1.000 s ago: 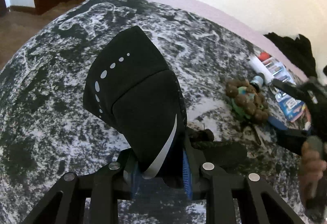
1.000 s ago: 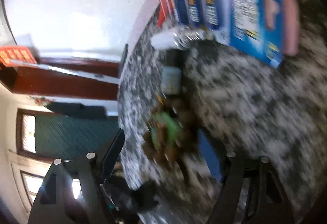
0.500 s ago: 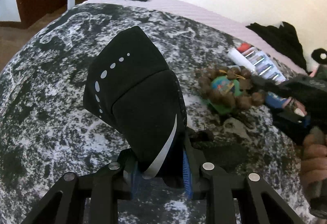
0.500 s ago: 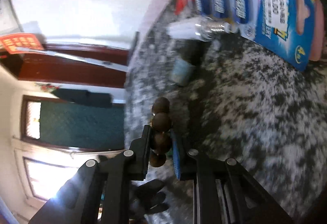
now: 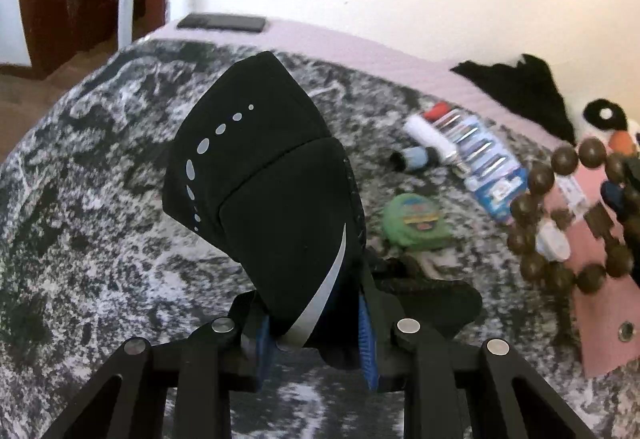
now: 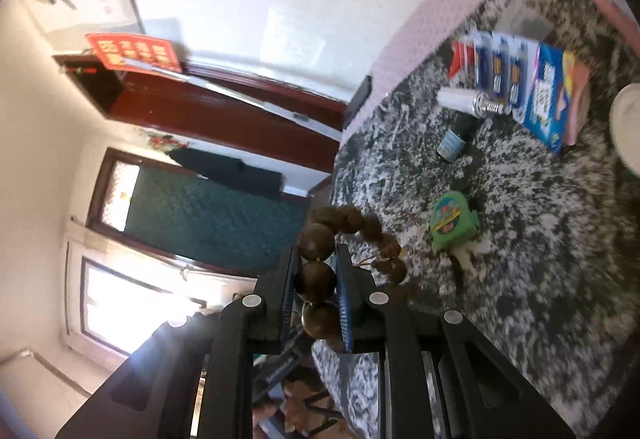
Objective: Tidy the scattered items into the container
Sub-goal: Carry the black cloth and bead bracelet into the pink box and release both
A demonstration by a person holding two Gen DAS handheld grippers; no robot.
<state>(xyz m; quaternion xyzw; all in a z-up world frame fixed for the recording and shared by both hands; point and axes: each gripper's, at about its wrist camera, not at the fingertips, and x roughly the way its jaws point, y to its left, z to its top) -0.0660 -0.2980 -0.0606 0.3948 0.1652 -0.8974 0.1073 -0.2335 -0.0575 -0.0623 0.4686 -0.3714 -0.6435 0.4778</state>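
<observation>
Left claw (image 5: 316,335) clamped on black fabric pouch with white dots (image 5: 260,175), held above mottled grey blanket (image 5: 100,239). Green round tape measure (image 5: 414,221) lies mid-blanket. Right claw (image 6: 316,293) pinches brown wooden bead bracelet (image 6: 316,277), lifted off the blanket.

Left hand-held gripper (image 5: 316,335) clamps a black cap (image 5: 264,191) between its fingers; right hand-held gripper (image 6: 316,299), rolled sideways, pinches a wooden bead string (image 6: 320,275).

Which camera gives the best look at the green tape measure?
The right wrist view: the green tape measure lies unobstructed, label facing up. In the left wrist view it is smaller, blurrier and beside the held black pouch.
</observation>
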